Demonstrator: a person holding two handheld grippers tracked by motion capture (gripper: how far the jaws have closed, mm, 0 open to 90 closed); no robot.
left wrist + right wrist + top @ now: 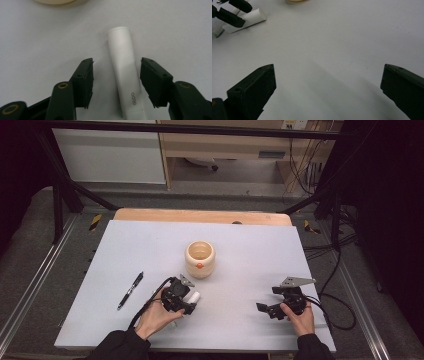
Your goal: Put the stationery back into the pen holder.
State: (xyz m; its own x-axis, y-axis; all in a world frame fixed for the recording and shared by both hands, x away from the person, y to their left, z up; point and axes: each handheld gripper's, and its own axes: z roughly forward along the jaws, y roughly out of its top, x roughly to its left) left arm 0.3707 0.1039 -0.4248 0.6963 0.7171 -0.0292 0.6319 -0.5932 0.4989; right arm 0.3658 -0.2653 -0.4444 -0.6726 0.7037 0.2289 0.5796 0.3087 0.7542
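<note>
A white glue stick (122, 55) marked GLOO lies flat on the white table (150, 245), just in front of a cream cup (200, 259). My left gripper (117, 60) straddles it, one jaw on each side. There is a clear gap on the left side and the right pad is close to the tube, so the stick is not clamped. In the high view the left gripper (192, 302) covers most of the glue stick (194, 297). My right gripper (260, 309) rests low at the front right. Its jaws (328, 66) stand wide open over bare table.
A black pen (130, 290) lies at the left of the table. The cup has an orange dot on its front and stands near the middle. The right gripper view has the left gripper's jaws and the glue stick (247, 18) at its top left.
</note>
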